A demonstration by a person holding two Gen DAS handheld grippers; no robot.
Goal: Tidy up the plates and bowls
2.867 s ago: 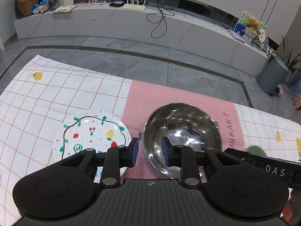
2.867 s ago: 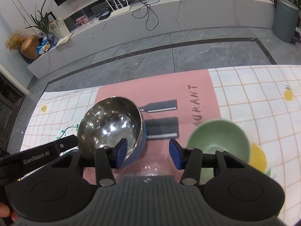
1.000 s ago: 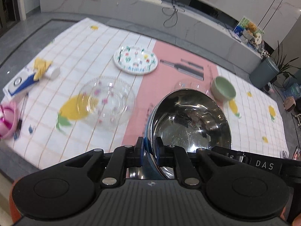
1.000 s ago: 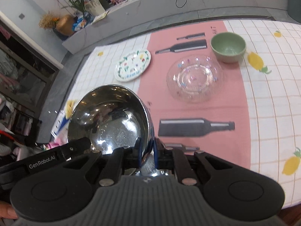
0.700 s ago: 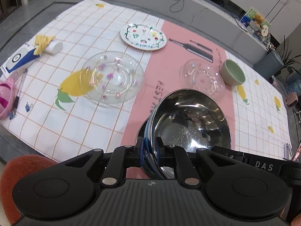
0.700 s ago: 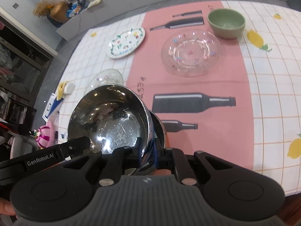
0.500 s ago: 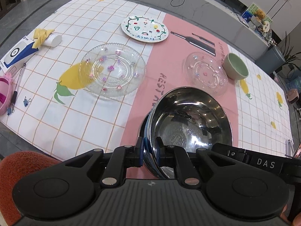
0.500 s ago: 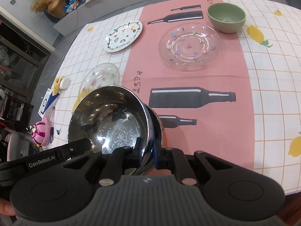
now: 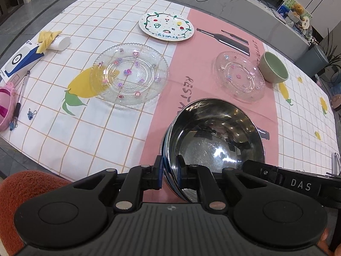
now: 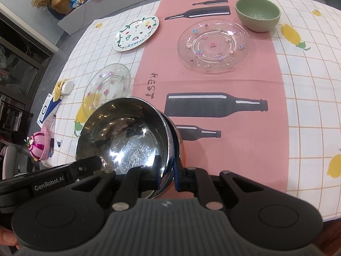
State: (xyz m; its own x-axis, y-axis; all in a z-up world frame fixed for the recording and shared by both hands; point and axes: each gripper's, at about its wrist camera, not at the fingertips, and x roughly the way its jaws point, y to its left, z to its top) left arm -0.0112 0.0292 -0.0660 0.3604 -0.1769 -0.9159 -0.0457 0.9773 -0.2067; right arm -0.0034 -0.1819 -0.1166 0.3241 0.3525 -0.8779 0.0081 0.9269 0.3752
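Both grippers hold one steel bowl (image 9: 215,140) above the near edge of the table. My left gripper (image 9: 169,173) is shut on its left rim. My right gripper (image 10: 166,173) is shut on its right rim, and the bowl (image 10: 125,136) fills the left of that view. On the cloth lie a large glass plate (image 9: 129,74), a smaller glass plate (image 9: 239,76), a painted white plate (image 9: 166,27) and a green bowl (image 9: 273,67). The same items show in the right wrist view: glass plates (image 10: 213,45) (image 10: 106,85), painted plate (image 10: 136,33), green bowl (image 10: 257,13).
At the table's left edge lie a blue-and-white box (image 9: 19,60), a white roll with yellow cloth (image 9: 54,40), a pen (image 9: 18,104) and a pink object (image 9: 4,106). An orange chair seat (image 9: 25,181) is below the near edge. The pink runner (image 10: 223,81) crosses the checked cloth.
Both grippers closed on the steel bowl, lifted it and drew it back toward the near table edge. Over the last half second the view shifted only slightly.
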